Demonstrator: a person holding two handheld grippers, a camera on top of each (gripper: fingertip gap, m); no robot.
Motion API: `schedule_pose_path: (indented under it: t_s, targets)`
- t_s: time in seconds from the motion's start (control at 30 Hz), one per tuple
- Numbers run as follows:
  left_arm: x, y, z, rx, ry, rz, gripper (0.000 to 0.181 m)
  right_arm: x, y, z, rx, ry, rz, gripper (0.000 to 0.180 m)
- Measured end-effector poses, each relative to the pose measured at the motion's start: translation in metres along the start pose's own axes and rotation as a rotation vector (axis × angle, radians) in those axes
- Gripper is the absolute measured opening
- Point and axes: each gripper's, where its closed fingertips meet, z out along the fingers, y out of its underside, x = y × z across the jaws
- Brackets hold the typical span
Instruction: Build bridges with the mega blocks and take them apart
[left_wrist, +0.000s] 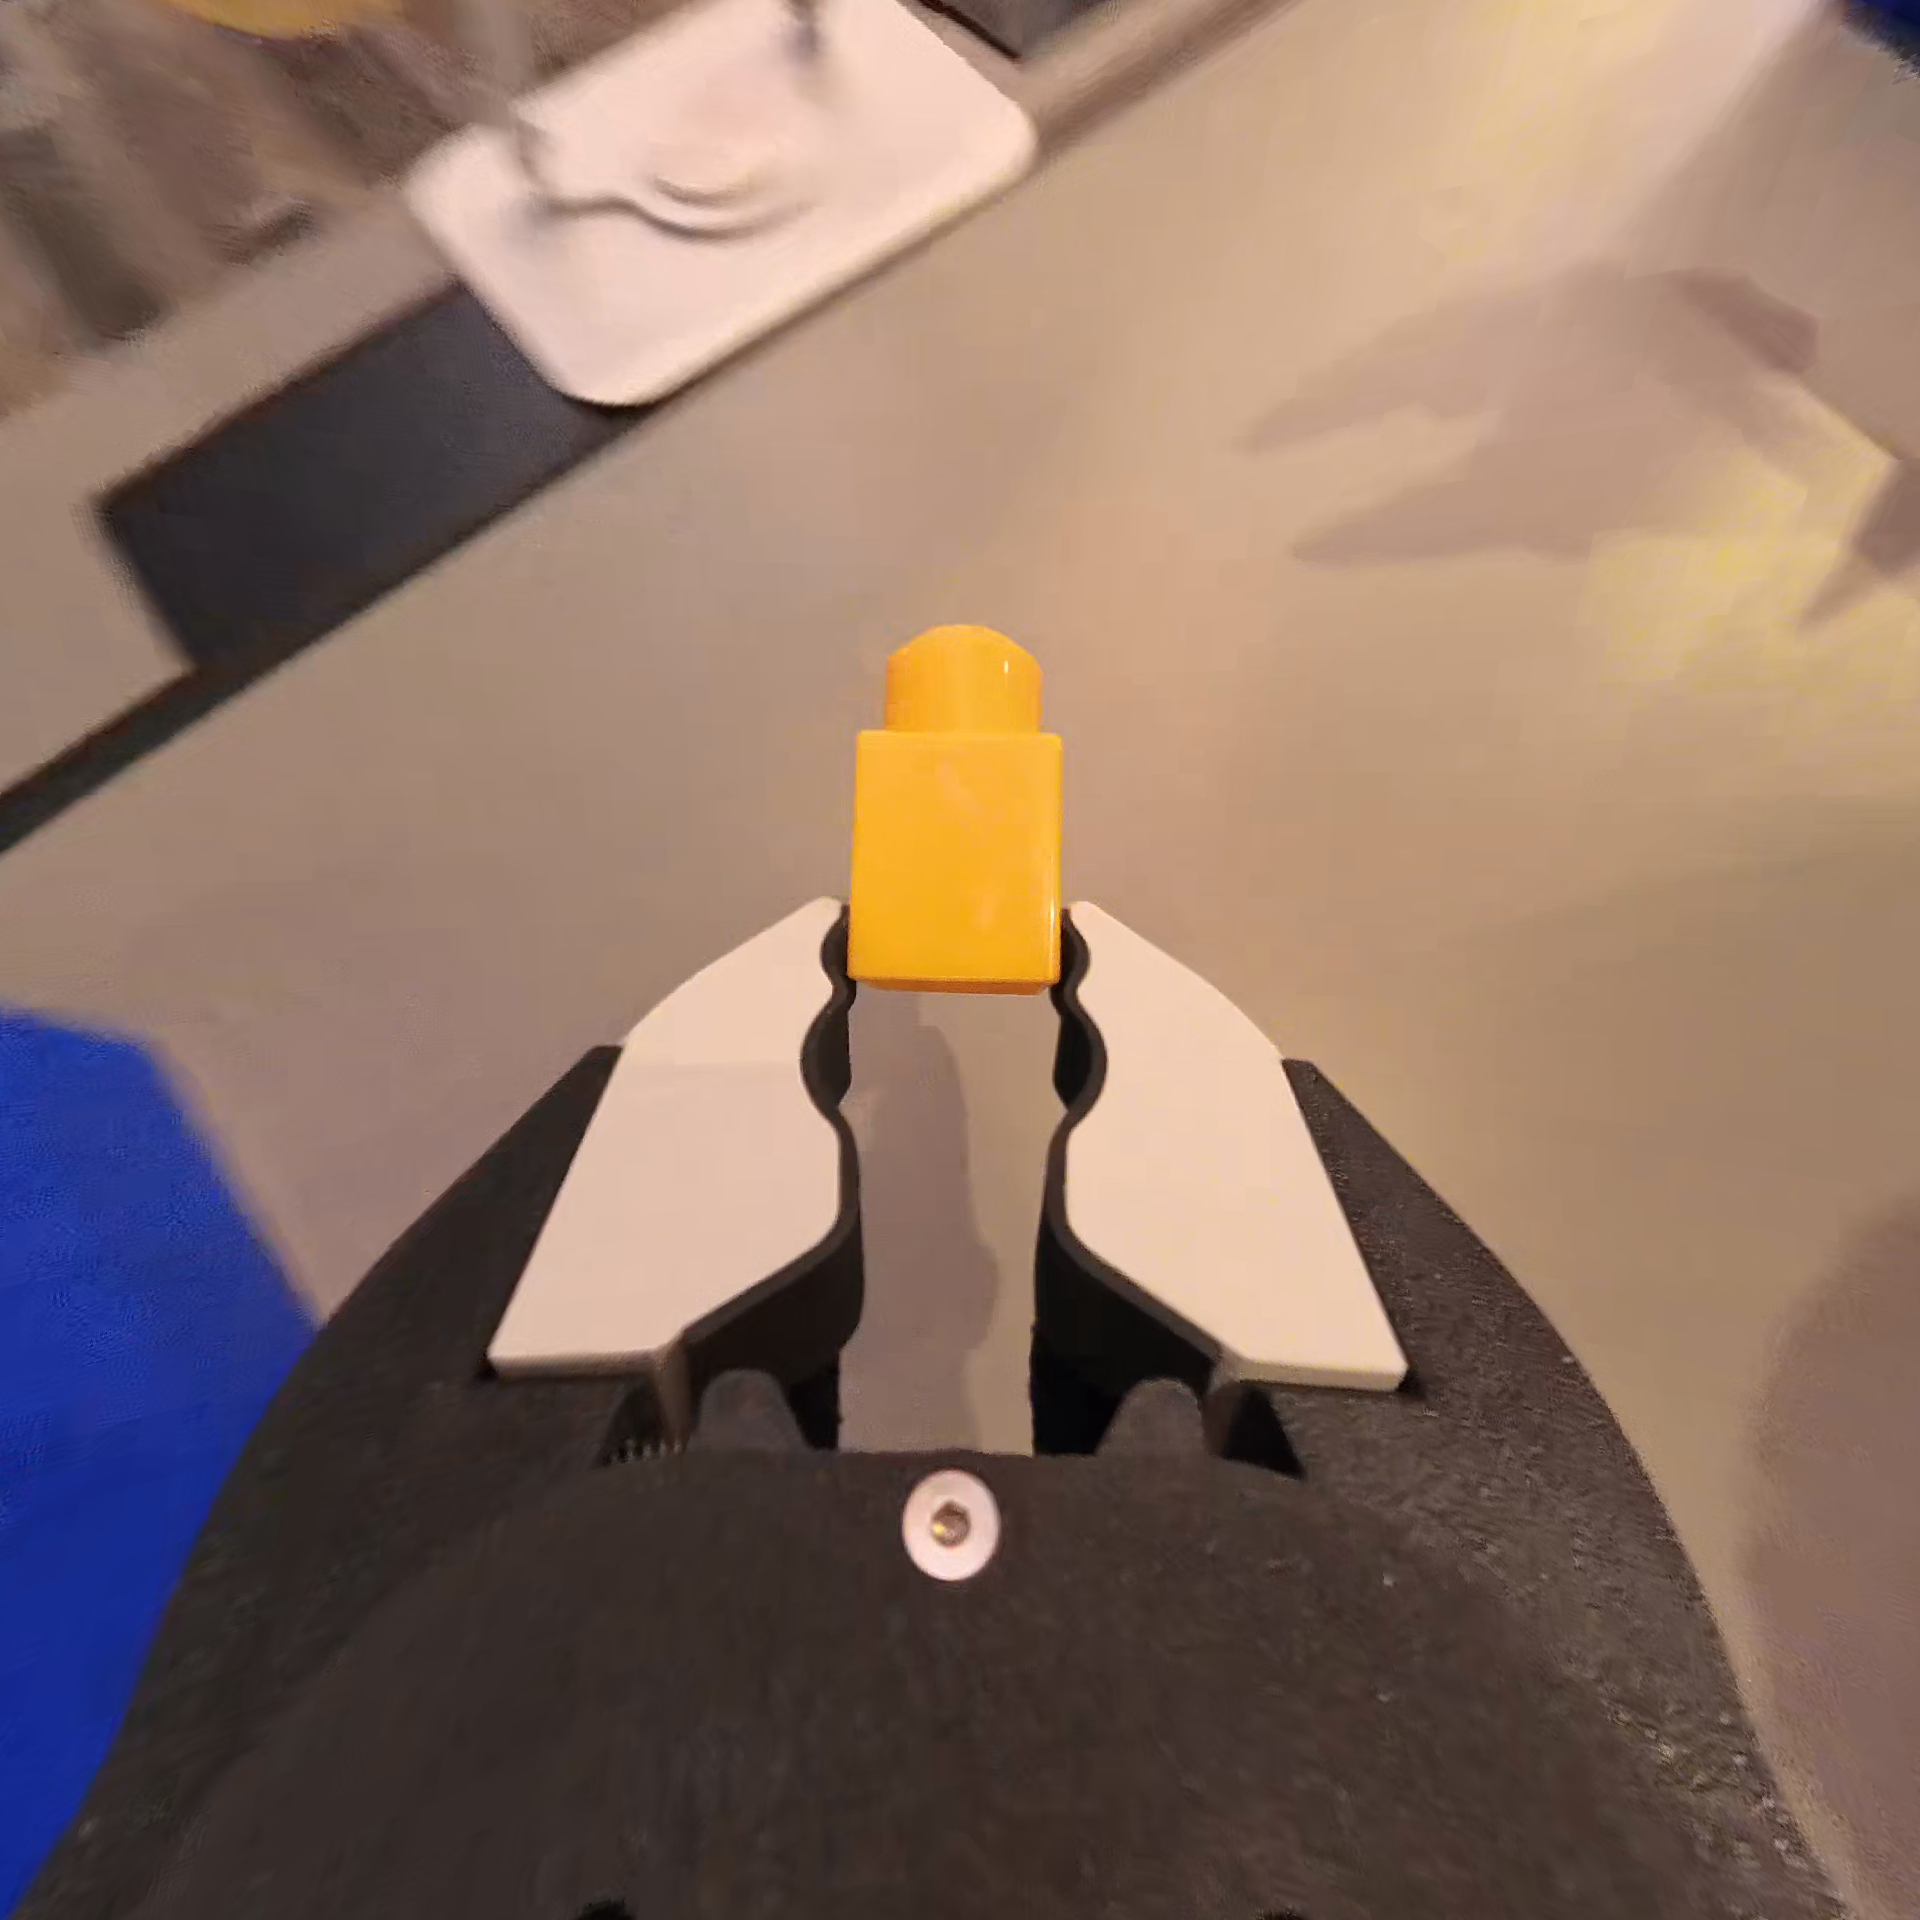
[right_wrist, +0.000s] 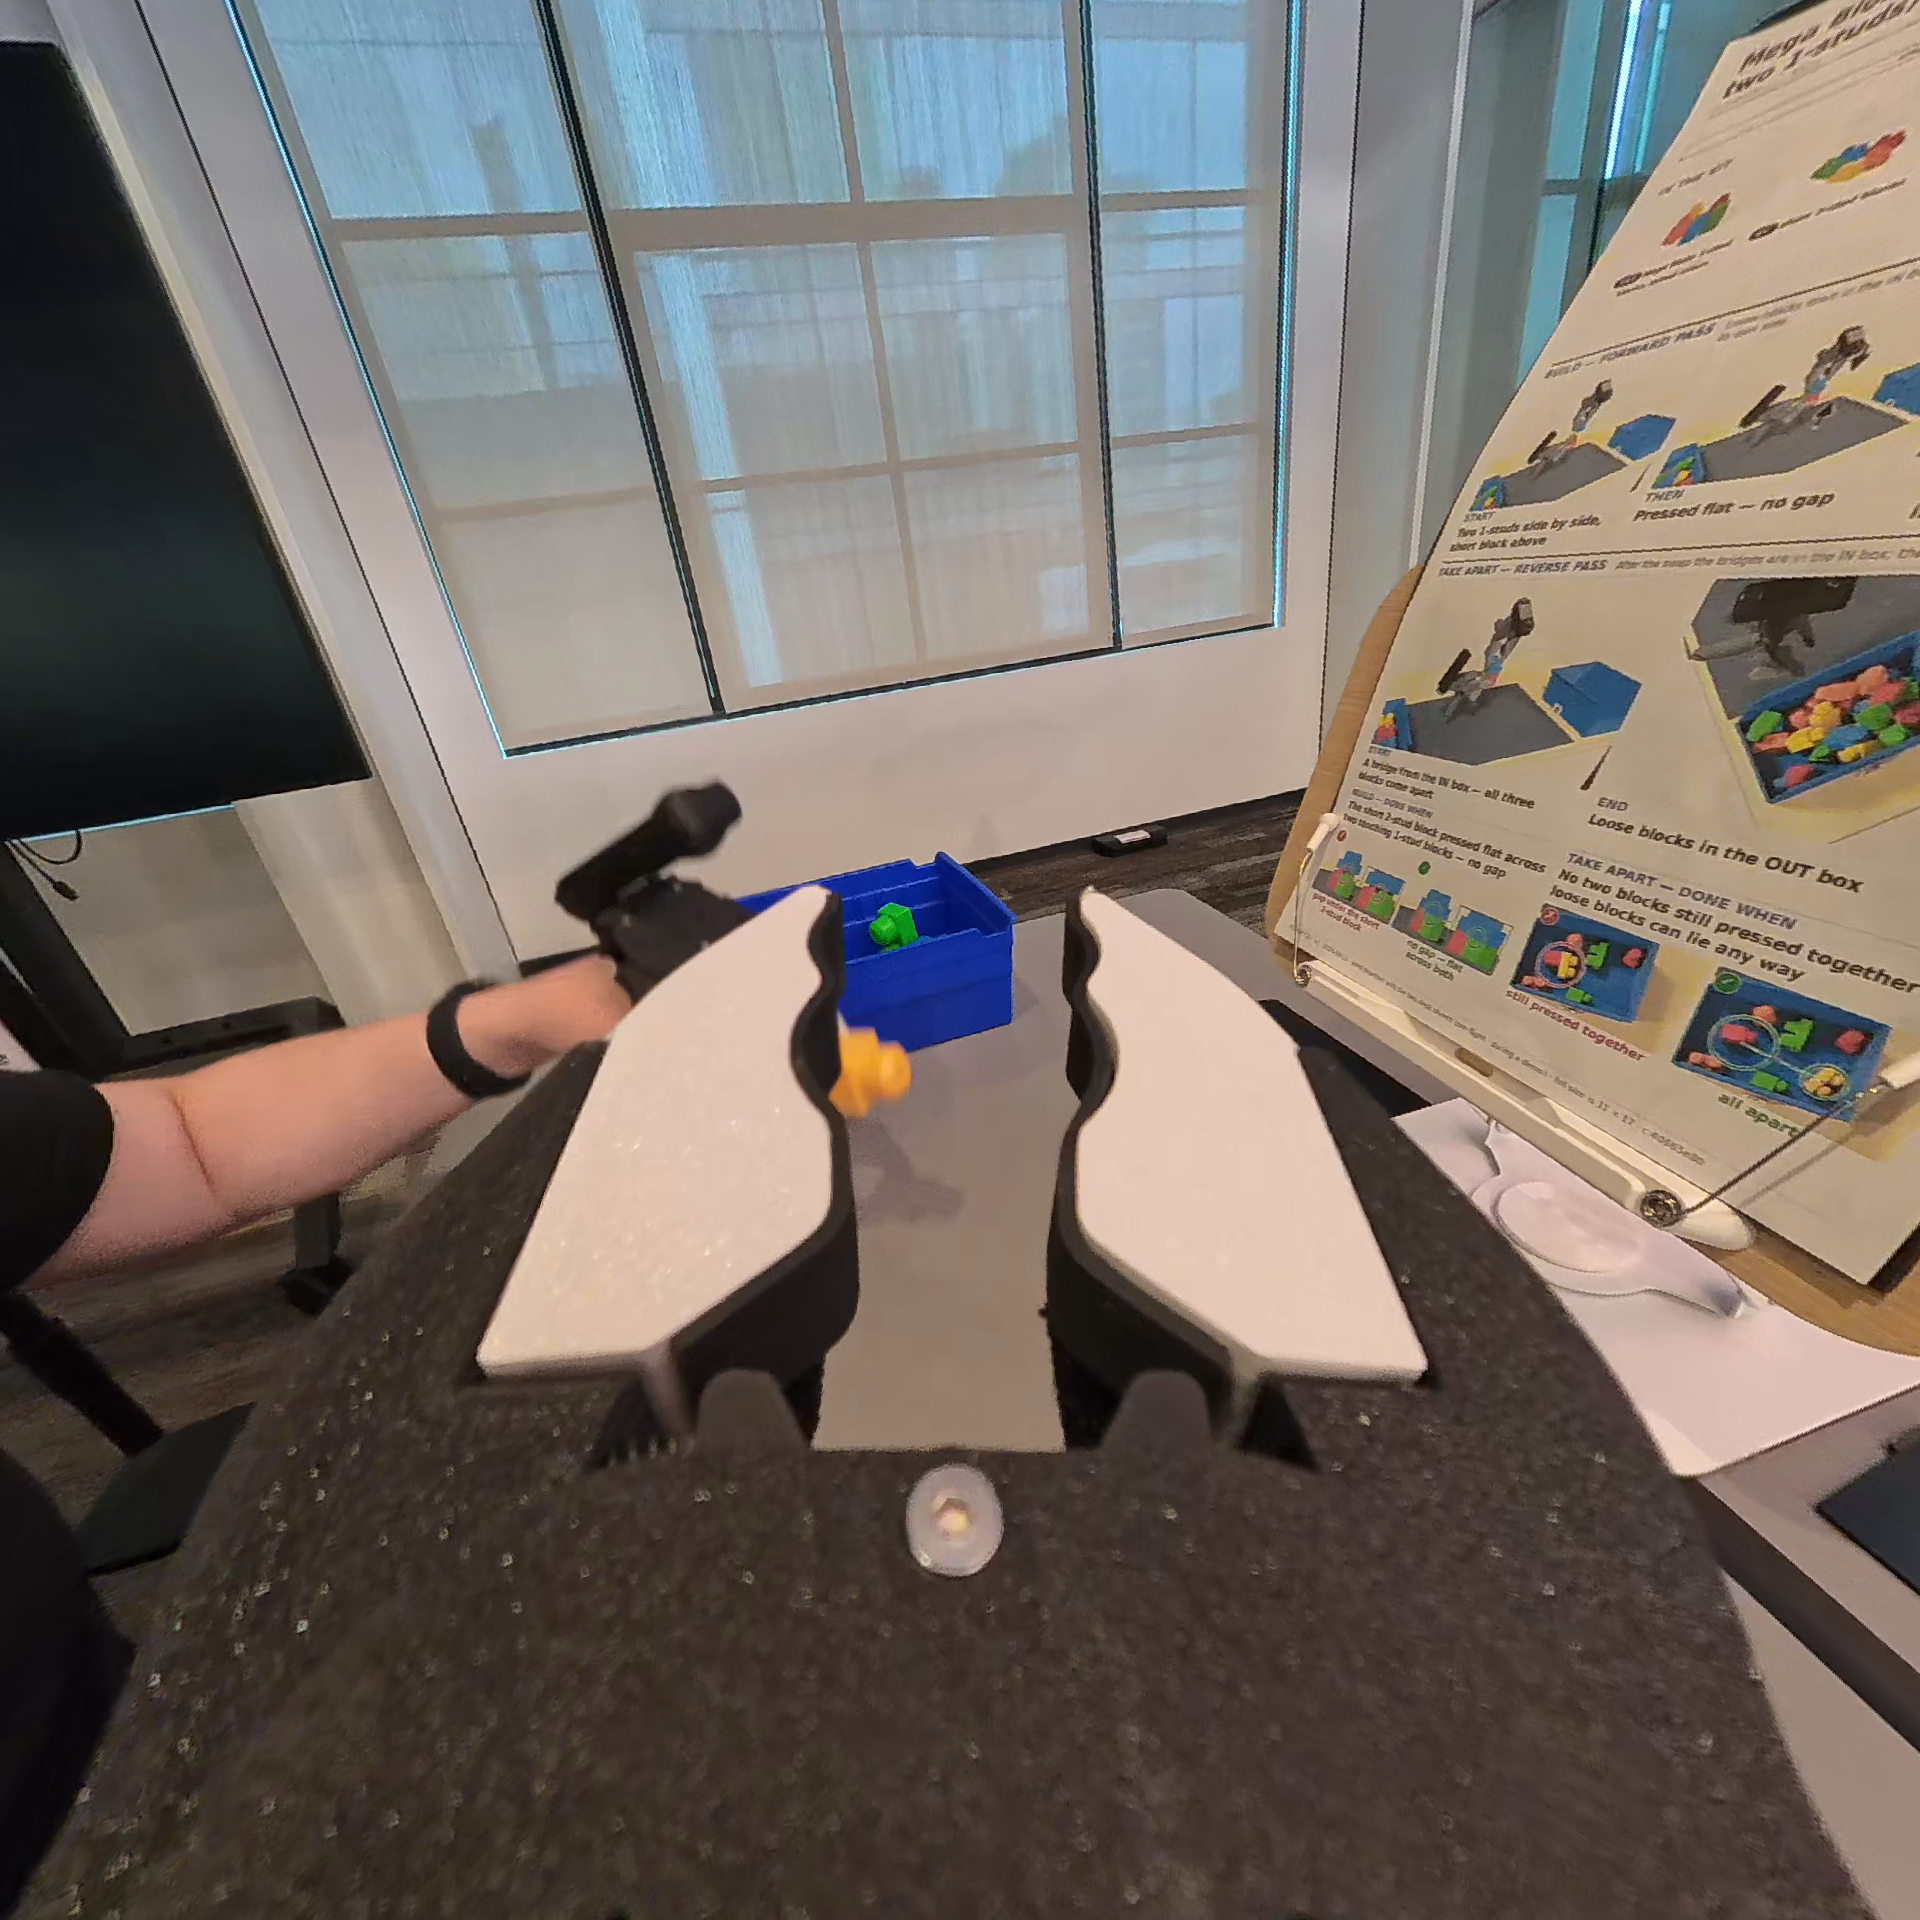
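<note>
My left gripper (left_wrist: 954, 951) is shut on a yellow one-stud block (left_wrist: 956, 862), gripping its lower end with the stud pointing away, above the grey table (left_wrist: 1247, 790). In the right wrist view the same yellow block (right_wrist: 871, 1072) shows held out over the table, in front of the blue bin (right_wrist: 935, 982). The left gripper's black body (right_wrist: 649, 894) shows there, held by a person's hand. A green block (right_wrist: 891, 925) lies inside the blue bin. My right gripper (right_wrist: 948, 925) is open and empty, raised above the table.
An instruction poster on a stand (right_wrist: 1683, 727) is at the right, over white paper (right_wrist: 1704, 1351). A white tray (left_wrist: 727, 197) and a dark mat (left_wrist: 343, 488) lie at the table's far left edge. A blurred blue shape (left_wrist: 114, 1299) is at lower left. About 30 cm separates my left fingertips from my right.
</note>
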Motion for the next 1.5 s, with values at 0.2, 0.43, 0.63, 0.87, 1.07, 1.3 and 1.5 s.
schedule_pose_path:
  t_s: [0.2,0.43,0.63,0.87,1.07,1.3,1.5]
  targets:
    - [0.076,0.017,0.078,-0.093,0.227,-0.037,0.036,-0.001,-0.004,-0.014,0.022,-0.004,0.014,0.037]
    - [0.067,0.001,0.080,0.016,0.167,-0.070,0.036,0.021,0.040,0.005,-0.084,-0.025,0.175,0.030]
    - [0.048,-0.039,0.047,0.240,0.000,-0.048,0.036,0.037,0.143,0.081,-0.222,-0.037,0.591,0.039]
    - [0.052,-0.049,0.038,0.298,-0.099,0.032,0.036,-0.002,0.174,0.127,-0.190,-0.169,0.753,0.048]
    - [0.056,-0.053,0.041,0.311,-0.097,0.046,0.036,-0.018,0.188,0.132,-0.291,-0.183,0.735,0.043]
    - [0.059,-0.049,0.043,0.302,-0.076,0.056,0.036,-0.023,0.193,0.133,-0.306,-0.221,0.763,0.034]
    - [0.038,-0.012,0.054,0.113,-0.125,0.038,0.036,-0.010,0.216,0.129,-0.373,-0.169,0.788,0.041]
